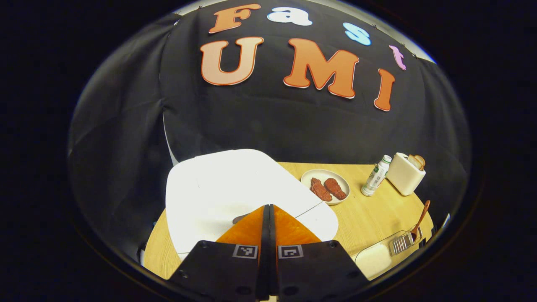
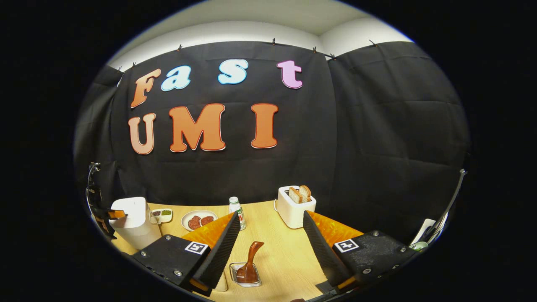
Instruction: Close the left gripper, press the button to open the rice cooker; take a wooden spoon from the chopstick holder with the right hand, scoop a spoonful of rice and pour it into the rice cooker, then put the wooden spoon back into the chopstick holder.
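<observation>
The white rice cooker (image 1: 235,188) sits at the table's left with its lid down. My left gripper (image 1: 268,208) is shut with nothing between its fingers, tips low over the lid's front; a small dark part, perhaps the button (image 1: 240,218), lies just left of them. From the right gripper view the cooker (image 2: 133,224) stands far left, the left gripper (image 2: 110,215) against its side. The wooden spoon (image 2: 251,261) stands bowl-down in the wire chopstick holder (image 2: 245,277). My right gripper (image 2: 272,237) is open above and behind it, not touching. The spoon (image 1: 420,218) and holder (image 1: 402,242) also appear at right.
A plate of two meat pieces (image 1: 311,174), a small bottle (image 1: 375,176) and a white toaster with bread (image 1: 402,174) stand along the table's back. A white container (image 1: 373,259) lies beside the holder. A small dish (image 2: 162,214) sits near the cooker.
</observation>
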Demonstrator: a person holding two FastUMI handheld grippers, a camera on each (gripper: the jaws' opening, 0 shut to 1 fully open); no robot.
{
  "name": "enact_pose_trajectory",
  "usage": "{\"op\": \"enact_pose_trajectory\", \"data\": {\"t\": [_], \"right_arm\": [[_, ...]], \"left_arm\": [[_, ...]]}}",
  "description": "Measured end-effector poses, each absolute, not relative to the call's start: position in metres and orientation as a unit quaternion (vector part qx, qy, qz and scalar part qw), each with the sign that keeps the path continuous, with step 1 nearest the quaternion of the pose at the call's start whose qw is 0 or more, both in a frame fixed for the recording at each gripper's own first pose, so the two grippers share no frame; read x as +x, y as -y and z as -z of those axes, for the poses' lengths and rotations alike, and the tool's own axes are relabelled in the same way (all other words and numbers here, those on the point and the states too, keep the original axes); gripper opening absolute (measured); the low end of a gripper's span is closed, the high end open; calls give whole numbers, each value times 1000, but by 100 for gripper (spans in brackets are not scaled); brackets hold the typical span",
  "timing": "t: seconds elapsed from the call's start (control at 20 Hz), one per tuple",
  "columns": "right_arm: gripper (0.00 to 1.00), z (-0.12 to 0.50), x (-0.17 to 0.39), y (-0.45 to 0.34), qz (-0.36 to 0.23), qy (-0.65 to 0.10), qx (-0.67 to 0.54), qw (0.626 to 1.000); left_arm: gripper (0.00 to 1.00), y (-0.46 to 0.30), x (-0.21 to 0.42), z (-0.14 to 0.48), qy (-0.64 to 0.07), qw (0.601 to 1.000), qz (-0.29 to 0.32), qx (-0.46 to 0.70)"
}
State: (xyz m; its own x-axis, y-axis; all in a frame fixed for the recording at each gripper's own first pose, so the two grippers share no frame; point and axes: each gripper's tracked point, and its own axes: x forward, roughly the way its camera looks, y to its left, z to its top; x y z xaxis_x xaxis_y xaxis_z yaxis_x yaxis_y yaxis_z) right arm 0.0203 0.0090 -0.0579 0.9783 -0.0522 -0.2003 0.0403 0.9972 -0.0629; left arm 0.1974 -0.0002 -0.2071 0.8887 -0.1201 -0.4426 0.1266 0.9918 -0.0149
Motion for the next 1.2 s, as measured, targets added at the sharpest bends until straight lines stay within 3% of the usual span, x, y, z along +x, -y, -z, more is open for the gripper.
{"op": "enact_pose_trajectory", "data": {"t": [0.5,0.75,1.2], "right_arm": [[93,65,19,-7,16,-106,-19,994],[94,64,12,3,23,-100,-25,994],[94,77,11,11,18,-101,15,995]], "left_arm": [[5,-1,202,198,-221,974,57,16],[4,-17,201,99,-126,992,25,0],[4,-29,148,11,-64,997,19,-50]]}}
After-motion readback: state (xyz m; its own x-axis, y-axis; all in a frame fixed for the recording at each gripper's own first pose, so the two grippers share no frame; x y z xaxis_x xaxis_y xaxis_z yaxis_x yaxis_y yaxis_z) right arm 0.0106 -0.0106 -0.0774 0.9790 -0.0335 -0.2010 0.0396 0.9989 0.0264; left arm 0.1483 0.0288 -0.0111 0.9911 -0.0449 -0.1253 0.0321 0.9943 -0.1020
